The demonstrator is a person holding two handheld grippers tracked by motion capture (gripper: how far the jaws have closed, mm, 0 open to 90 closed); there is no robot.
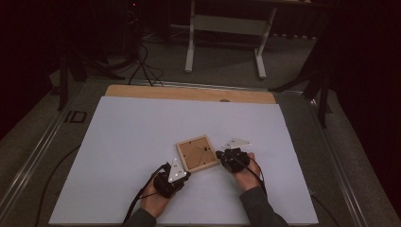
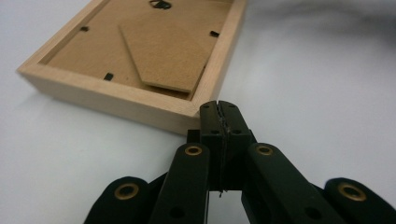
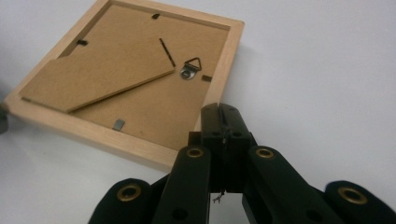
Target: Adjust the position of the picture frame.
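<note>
A wooden frame lies face down near the middle of the white table, with its brown back and a small metal hook facing up. The left claw sits at the frame's 7 o'clock corner, and in the left gripper view its tips are shut tight with nothing between them, right by that corner. The right claw sits at the frame's 3 o'clock side, also shut and empty, with its tips up against the frame's edge.
</note>
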